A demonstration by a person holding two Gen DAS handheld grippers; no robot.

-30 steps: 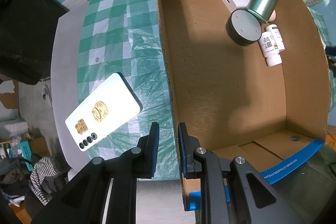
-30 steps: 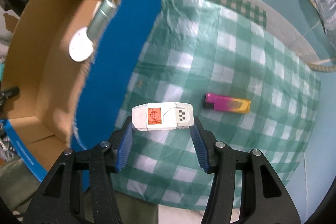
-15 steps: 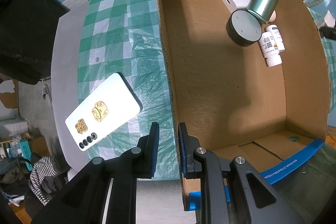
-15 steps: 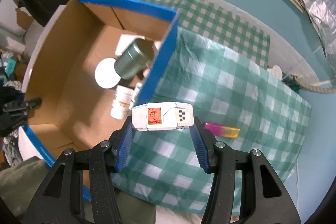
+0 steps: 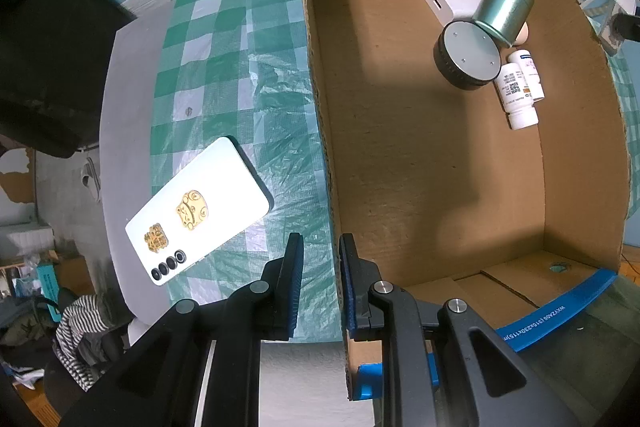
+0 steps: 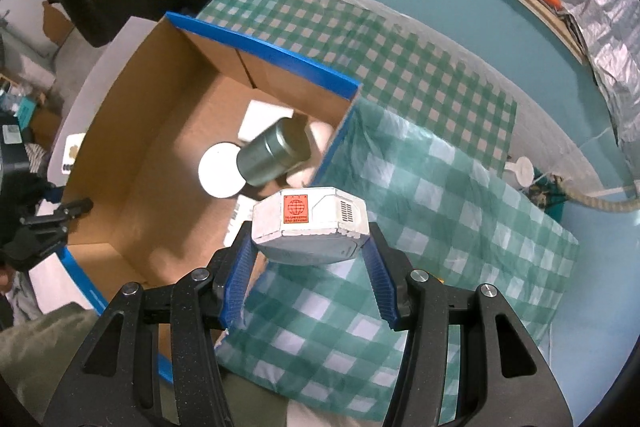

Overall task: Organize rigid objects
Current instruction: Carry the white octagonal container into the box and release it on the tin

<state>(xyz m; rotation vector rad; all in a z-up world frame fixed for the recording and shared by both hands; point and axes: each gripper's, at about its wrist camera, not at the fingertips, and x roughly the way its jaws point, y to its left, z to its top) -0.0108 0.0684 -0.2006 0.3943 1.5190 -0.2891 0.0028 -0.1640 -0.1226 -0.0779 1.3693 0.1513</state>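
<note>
The right gripper (image 6: 310,253) pinches a white power bank (image 6: 310,229) above the cardboard box (image 5: 440,187), whose wall the left gripper (image 5: 319,291) clamps. Next: carry toward 10 o'clock, lower, release.

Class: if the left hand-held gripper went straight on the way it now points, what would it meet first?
Probably the brown cardboard box's near side wall, which runs between the left hand-held gripper's fingers; depth is unclear.

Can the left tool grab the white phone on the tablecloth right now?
Probably not yet. The left tool is clamped on the cardboard box wall, so it must let go first. After that, the white phone lies uncovered just beside it.
</note>
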